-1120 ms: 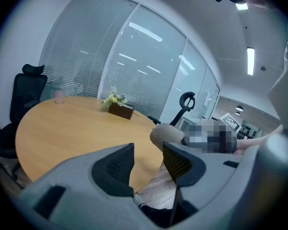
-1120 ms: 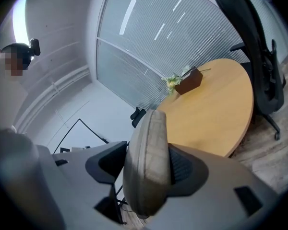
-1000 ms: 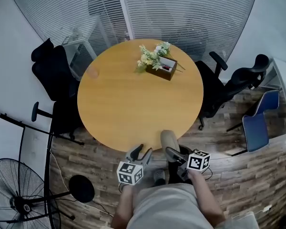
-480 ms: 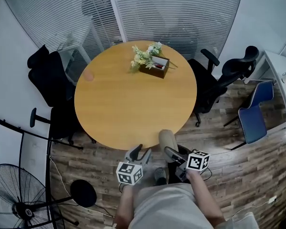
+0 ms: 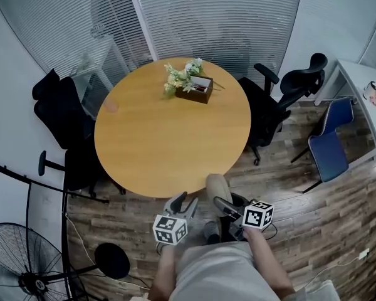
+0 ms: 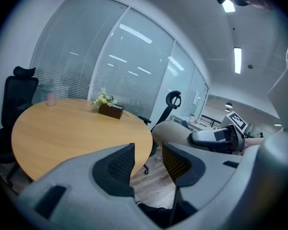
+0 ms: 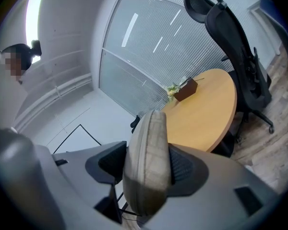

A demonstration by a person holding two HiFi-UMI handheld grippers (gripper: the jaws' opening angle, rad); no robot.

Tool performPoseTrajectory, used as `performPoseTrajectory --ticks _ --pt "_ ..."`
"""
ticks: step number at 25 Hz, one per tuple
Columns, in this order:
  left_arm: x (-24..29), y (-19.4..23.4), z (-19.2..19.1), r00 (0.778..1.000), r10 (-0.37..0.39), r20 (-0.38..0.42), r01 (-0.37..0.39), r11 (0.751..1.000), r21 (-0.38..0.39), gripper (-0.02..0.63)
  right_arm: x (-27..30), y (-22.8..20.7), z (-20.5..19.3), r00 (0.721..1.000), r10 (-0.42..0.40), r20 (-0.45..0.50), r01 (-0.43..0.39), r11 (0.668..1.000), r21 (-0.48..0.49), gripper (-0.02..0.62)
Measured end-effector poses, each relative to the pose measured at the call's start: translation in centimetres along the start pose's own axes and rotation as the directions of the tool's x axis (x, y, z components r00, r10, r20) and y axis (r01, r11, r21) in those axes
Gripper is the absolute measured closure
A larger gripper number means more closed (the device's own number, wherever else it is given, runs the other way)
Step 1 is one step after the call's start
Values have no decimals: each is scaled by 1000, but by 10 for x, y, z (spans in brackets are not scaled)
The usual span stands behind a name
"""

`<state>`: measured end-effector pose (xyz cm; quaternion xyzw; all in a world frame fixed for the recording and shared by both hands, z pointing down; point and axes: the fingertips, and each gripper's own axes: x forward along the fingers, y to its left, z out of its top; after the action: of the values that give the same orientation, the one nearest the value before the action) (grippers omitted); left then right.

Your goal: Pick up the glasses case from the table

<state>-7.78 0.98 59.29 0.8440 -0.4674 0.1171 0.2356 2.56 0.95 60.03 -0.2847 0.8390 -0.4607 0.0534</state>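
**Case off the tabletop, pinched in the right tool**

Closest in, two tools are out front. The right tool (image 5: 227, 205) has its jaws pressed onto the one glasses case (image 7: 146, 166), a beige, rounded case standing on end between the pads, one pad flat against each side. The case pokes well past the jaw tips. It's clear of the wood; from the head view its far end just overlaps the near rim.

Just to the right tool's left is the left tool (image 6: 148, 159), jaws spread, with nothing between them but floor and the tabletop's edge beyond. Each tool carries one marker cube, so two in all.

Right ahead of both tools is the single round wooden tabletop (image 5: 169, 149). Two things sit on it, both at the far side from the tools: one dark box of pale flowers (image 5: 191, 86), far and slightly right of the left tool's line, and one small pink cup (image 6: 51, 98), far left near the rim.

Around the tabletop there are black office chairs, at least one to the left (image 5: 53, 102) and one to the right (image 5: 282, 102). The exact count on the left is hard to call. Further right of the right tool is one blue chair (image 5: 329, 149). Off to the left tool's left, low on the floor, is one standing fan (image 5: 19, 265). Behind everything are glass walls with blinds.
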Motion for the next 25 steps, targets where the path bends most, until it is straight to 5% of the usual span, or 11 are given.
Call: performPoseTrajectory --ticks 7,15,25 --pt "-9 -4 -8 1000 -1 -4 1 1000 4 429 -9 2 -9 999 -15 34 14 1000 13 344" --pt "-20 2 -6 998 47 33 -47 999 -1 555 -13 3 -17 999 -27 39 27 1000 14 344" --pt "-25 -6 -3 999 12 48 -14 999 36 597 -15 6 -18 997 -56 48 58 997 -47 344"
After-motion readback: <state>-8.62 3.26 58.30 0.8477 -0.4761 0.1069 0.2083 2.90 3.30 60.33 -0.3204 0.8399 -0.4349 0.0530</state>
